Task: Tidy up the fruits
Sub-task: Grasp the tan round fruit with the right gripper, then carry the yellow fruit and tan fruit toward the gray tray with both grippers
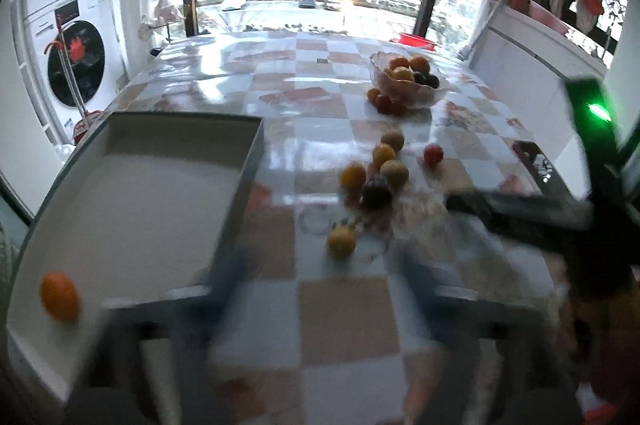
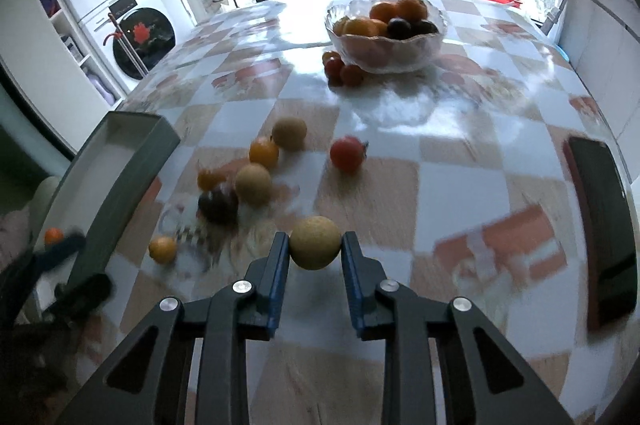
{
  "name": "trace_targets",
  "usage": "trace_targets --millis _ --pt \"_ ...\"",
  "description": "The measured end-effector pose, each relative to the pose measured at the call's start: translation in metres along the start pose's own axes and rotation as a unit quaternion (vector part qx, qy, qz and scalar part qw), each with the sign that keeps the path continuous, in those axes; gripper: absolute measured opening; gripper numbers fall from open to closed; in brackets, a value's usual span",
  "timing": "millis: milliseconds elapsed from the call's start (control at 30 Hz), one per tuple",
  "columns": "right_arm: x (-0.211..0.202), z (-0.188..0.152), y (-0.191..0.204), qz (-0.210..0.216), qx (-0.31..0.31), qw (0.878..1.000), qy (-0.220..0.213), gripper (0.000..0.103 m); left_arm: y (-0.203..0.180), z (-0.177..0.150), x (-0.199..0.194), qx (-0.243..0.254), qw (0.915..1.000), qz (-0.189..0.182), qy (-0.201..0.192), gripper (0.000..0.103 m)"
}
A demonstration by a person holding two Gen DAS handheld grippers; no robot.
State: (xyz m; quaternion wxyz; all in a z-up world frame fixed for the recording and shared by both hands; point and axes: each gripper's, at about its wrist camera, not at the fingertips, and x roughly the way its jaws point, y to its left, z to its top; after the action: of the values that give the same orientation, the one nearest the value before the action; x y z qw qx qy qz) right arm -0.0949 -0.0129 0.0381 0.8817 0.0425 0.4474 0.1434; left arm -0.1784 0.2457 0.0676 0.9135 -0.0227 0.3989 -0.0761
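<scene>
My right gripper point(image 2: 315, 245) is shut on a tan round fruit point(image 2: 315, 243), just above the checked table point(image 2: 400, 201). My left gripper point(image 1: 320, 261) shows as two blurred blue fingers point(image 1: 228, 265) standing wide apart, open, with nothing gripped. To its left, an orange fruit point(image 1: 60, 296) lies in the near corner of the white tray point(image 1: 248, 181) with grey walls. Several loose fruits point(image 1: 376, 177) lie on the table ahead, a yellow one point(image 1: 341, 241) nearest. The same group point(image 2: 252, 181) and a red tomato point(image 2: 347, 154) appear in the right wrist view.
A glass bowl point(image 2: 384, 45) of oranges and dark fruits stands at the far side, small tomatoes point(image 2: 340, 67) beside it. A flat black object point(image 2: 600, 225) lies near the table's right edge. Stacked washing machines point(image 1: 72, 65) stand left; windows lie behind.
</scene>
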Motion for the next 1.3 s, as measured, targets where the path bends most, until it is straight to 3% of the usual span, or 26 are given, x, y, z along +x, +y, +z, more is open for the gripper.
trace_targets --millis 133,167,200,300,333,400,467,600,767,900,1033,1167,1300 --pt "-0.011 -0.015 -0.009 0.011 0.016 1.000 0.000 0.029 -0.013 0.006 0.032 0.021 0.9991 0.032 0.020 0.088" --pt "-0.013 -0.017 -0.011 0.014 0.020 1.000 0.001 0.029 -0.012 0.005 0.038 0.020 0.9987 0.038 0.028 0.082" --pt "-0.015 -0.019 -0.014 0.017 0.025 1.000 0.001 0.029 -0.012 0.004 0.044 0.019 0.9980 0.045 0.039 0.070" --pt "-0.018 -0.023 -0.017 0.022 0.032 0.999 -0.001 0.029 -0.014 -0.002 0.052 0.033 0.9956 0.069 0.053 0.053" --pt "-0.018 -0.024 -0.018 0.023 0.034 0.999 -0.001 0.029 -0.014 -0.004 0.051 0.034 0.9961 0.062 0.052 0.050" --pt "-0.020 -0.024 -0.017 0.026 0.035 0.999 -0.003 0.029 -0.011 -0.005 0.048 0.019 0.9972 0.045 0.057 0.031" --pt "-0.022 -0.024 -0.015 0.030 0.037 0.999 -0.004 0.029 -0.013 -0.007 0.046 0.025 0.9971 0.043 0.057 0.020" --pt "-0.026 -0.022 -0.007 0.041 0.036 0.999 -0.004 0.029 -0.006 -0.011 0.034 0.004 0.9982 0.007 0.059 0.020" --pt "-0.034 -0.015 0.018 0.054 0.016 0.998 -0.005 0.029 0.009 0.002 -0.001 -0.014 0.9996 -0.008 0.021 0.020" --pt "-0.038 -0.003 0.051 0.075 -0.004 0.997 -0.008 0.029 0.042 0.014 -0.028 -0.020 0.9997 0.010 -0.007 0.020" --pt "-0.032 0.004 0.091 0.098 -0.030 0.995 -0.004 0.029 0.084 0.015 -0.039 -0.016 0.9984 0.052 -0.016 0.020" --pt "-0.017 0.009 0.134 0.124 -0.056 0.991 0.012 0.029 0.121 0.010 -0.040 -0.027 0.9965 0.078 -0.004 0.020" --pt "0.003 0.011 0.173 0.142 -0.075 0.986 0.033 0.029 0.132 0.002 -0.032 -0.036 0.9960 0.081 0.008 0.020"
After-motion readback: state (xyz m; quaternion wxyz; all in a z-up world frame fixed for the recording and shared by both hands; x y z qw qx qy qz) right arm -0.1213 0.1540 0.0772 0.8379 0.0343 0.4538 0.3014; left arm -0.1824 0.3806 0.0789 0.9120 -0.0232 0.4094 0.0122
